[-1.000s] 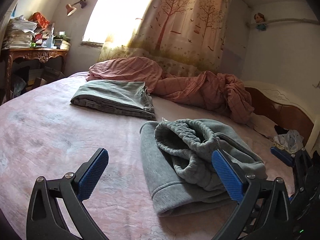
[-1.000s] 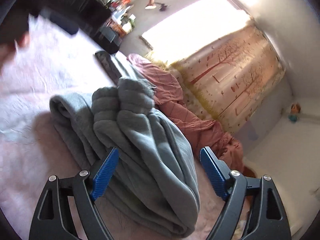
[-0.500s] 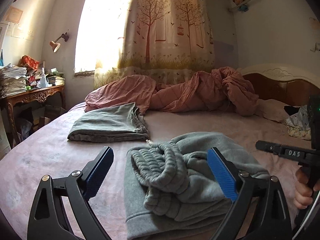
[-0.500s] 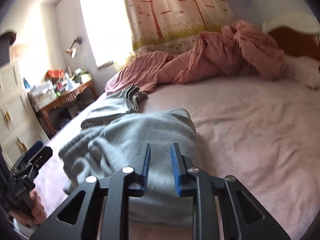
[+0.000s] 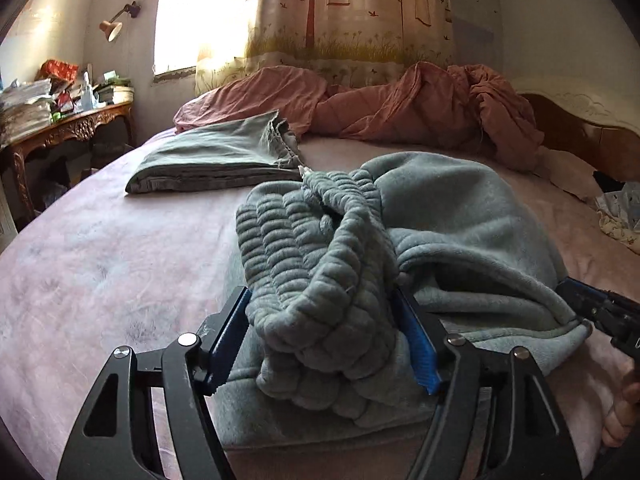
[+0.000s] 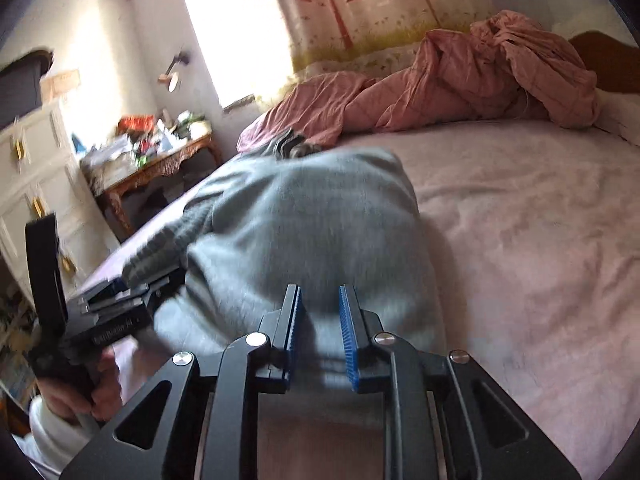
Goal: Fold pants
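Closing left gripper (image 5: pixel 324 344) brackets grey pants (image 5: pixel 460 216) waistband (right gripper (image 6: pixel 320 336) seemingly pinching fabric).

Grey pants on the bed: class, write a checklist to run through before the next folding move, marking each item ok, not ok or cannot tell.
1. Left gripper jaws closing, ribbed waistband between them; firm hold: cannot tell.
2. Right gripper pinched on the edge of the grey pants: ok.
3. Pants lying flat: not ok, bunched.
4. Bare bed sheet beside the pants for spreading: ok.
5. Folded green garment apart from the pants: ok.
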Tool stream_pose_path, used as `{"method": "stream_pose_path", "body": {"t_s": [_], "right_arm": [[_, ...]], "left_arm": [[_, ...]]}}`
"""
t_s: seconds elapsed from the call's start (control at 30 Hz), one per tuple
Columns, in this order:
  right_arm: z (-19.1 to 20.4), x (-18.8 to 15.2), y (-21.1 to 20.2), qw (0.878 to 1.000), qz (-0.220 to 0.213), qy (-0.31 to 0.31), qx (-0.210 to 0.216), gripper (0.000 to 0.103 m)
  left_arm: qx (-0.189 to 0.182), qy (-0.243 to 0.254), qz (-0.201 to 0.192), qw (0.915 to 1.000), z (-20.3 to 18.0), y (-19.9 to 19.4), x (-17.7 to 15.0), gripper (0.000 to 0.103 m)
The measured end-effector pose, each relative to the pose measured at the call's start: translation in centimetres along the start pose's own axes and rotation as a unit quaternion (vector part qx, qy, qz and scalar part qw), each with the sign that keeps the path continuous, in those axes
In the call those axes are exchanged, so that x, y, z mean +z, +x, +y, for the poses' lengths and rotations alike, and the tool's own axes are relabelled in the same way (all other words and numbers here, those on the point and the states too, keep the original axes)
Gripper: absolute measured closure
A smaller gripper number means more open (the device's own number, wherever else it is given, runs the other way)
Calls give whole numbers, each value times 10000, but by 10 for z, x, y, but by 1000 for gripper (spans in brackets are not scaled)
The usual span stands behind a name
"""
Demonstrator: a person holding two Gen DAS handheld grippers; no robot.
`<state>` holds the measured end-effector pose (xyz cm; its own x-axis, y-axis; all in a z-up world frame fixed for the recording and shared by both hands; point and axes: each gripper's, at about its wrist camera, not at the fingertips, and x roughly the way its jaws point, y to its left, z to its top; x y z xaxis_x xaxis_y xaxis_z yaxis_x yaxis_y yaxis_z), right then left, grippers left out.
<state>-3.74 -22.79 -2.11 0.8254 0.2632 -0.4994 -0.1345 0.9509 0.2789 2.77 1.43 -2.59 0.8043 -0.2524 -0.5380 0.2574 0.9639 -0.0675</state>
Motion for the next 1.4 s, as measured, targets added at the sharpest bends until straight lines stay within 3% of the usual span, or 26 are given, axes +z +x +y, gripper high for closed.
{"method": "stream_pose_path", "body": {"t_s": [0.1,0.2,0.3,0.43,0.57,0.7,0.77,0.83,0.93,0.97,1.03,1.1,1.17,1.2,1.27,1.33,1.4], "right_arm": [[7,-10,-7,9995,89,-243,-153,83],[10,-8,-16,9991,180,-338,-170,83],[6,8,-34,9995,-89,-297,-46,83],[-11,57,-42,9997,-245,-8,20,83],[-37,114,-29,9991,-108,312,259,83],[-62,163,12,9966,407,368,621,83],[-75,177,36,9946,605,514,662,73],[-84,185,60,9937,776,570,576,52],[-92,187,91,9929,960,472,520,52],[-95,187,101,9913,1063,482,609,52],[-101,186,128,9838,1465,580,858,52],[-104,183,150,9764,1788,638,1026,52],[-106,177,161,9739,1863,666,1111,52],[-108,174,164,9733,1859,727,1134,52],[-114,169,174,9713,1915,890,1090,52],[-117,163,184,9666,2114,936,1102,52],[-120,159,189,9636,2149,1028,1215,52]], "left_arm": [[-113,-194,65,9997,5,-2,-1,33],[-26,1,-229,9997,-6,-20,-4,41],[-200,-17,-533,9984,-14,-43,0,42],[-522,-187,-717,9959,-19,-56,30,42],[-417,-103,-777,9960,-42,-47,63,41],[-515,-123,-1027,9933,-70,-56,70,38],[-448,-210,-1257,9908,-77,-69,65,35],[-327,-213,-1672,9852,-81,-85,58,32],[324,-67,-2189,9752,-84,-102,55,27],[195,-23,-2166,9761,-82,-102,57,27],[-613,30,-1600,9852,-82,-86,64,27],[-1296,-107,-1021,9862,-85,-63,63,39],[-1644,-180,-651,9841,-94,-40,57,52],[-1736,-207,-471,9835,-99,-28,53,64],[-1824,-285,3,9828,-108,-3,42,76],[-1789,-354,226,9830,-114,11,27,76],[-1533,-19,23,9882,-121,7,13,76]]}}
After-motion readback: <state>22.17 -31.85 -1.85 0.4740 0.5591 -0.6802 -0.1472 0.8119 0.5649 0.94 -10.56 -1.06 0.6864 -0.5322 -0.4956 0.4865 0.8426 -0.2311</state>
